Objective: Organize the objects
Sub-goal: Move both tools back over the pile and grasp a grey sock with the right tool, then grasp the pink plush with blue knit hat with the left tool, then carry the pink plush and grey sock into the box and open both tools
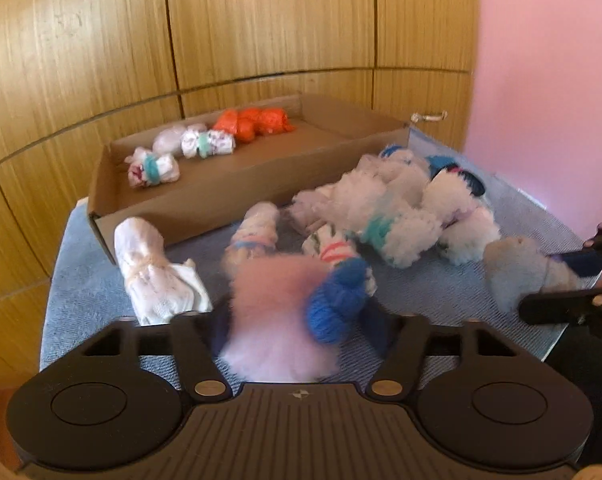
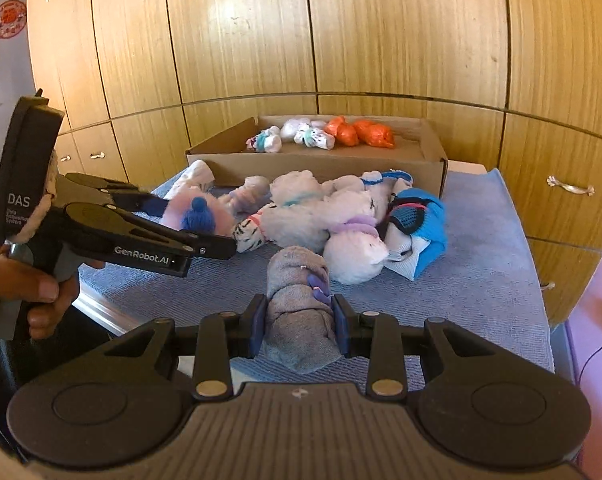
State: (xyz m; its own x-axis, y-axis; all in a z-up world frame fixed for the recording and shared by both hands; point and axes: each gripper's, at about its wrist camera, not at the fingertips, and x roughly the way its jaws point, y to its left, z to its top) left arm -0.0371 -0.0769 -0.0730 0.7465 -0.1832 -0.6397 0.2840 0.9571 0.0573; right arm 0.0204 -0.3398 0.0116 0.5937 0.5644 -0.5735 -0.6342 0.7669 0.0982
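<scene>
My left gripper (image 1: 297,324) is shut on a fluffy pink sock roll tied with blue yarn (image 1: 277,312), held just above the blue towel; it also shows in the right wrist view (image 2: 199,210). My right gripper (image 2: 299,326) is shut on a grey sock roll with a purple tie (image 2: 299,300), also seen at the right of the left wrist view (image 1: 521,268). A cardboard box (image 1: 205,200) at the back holds orange rolls (image 1: 253,122) and white rolls (image 1: 205,142). A pile of white and blue sock rolls (image 1: 397,208) lies in front of the box.
A blue towel (image 2: 481,280) covers the table. Wooden cabinet doors (image 2: 261,40) stand behind the box. A loose white roll (image 1: 153,276) lies at the left near the box corner. A pink wall (image 1: 549,60) is at the right.
</scene>
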